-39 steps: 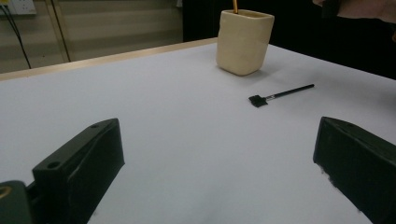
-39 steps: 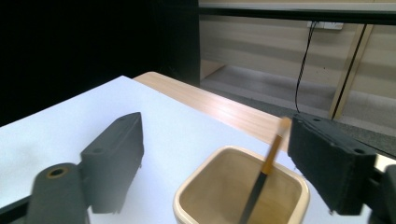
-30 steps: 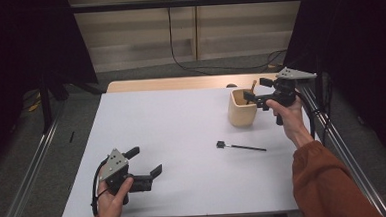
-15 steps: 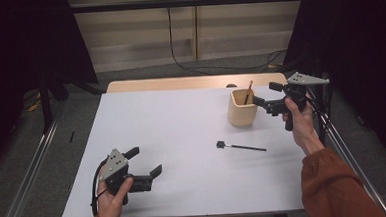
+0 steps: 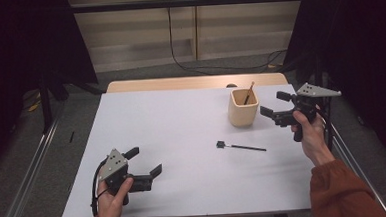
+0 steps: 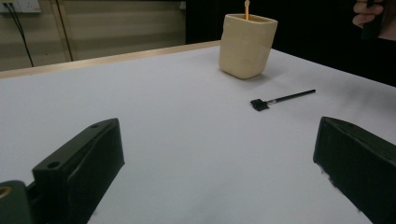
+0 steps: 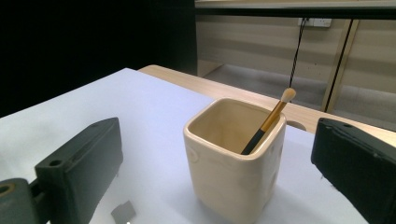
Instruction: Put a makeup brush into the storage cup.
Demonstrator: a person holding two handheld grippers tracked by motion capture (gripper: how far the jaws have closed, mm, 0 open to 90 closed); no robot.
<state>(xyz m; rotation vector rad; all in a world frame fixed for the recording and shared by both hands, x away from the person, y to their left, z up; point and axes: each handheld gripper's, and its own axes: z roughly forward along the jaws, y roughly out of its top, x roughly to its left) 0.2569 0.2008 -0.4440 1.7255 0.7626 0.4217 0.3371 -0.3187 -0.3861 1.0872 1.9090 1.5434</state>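
A cream square cup [image 5: 242, 111] stands at the back right of the white table [image 5: 182, 124]. A wooden-handled brush [image 5: 249, 92] leans inside it, tip up. A thin black brush [image 5: 240, 146] lies flat on the table in front of the cup. My right gripper [image 5: 273, 103] is open just right of the cup, level with it and pointing at it, with nothing between its jaws. In the right gripper view the cup [image 7: 233, 158] and its brush [image 7: 268, 121] sit close ahead. My left gripper [image 5: 144, 161] is open and empty at the front left, low over the table, far from the cup [image 6: 246, 44] and the black brush [image 6: 280, 99].
A strip of wooden tabletop [image 5: 194, 82] shows behind the white sheet. Metal rails [image 5: 29, 172] run along the floor on both sides, and a cable [image 5: 188, 63] hangs down the back wall. The table's right edge lies under my right hand [image 5: 312, 137].
My right gripper has drawn back to the right, away from the cup, and the wooden brush stays standing in it. The left gripper has not moved.
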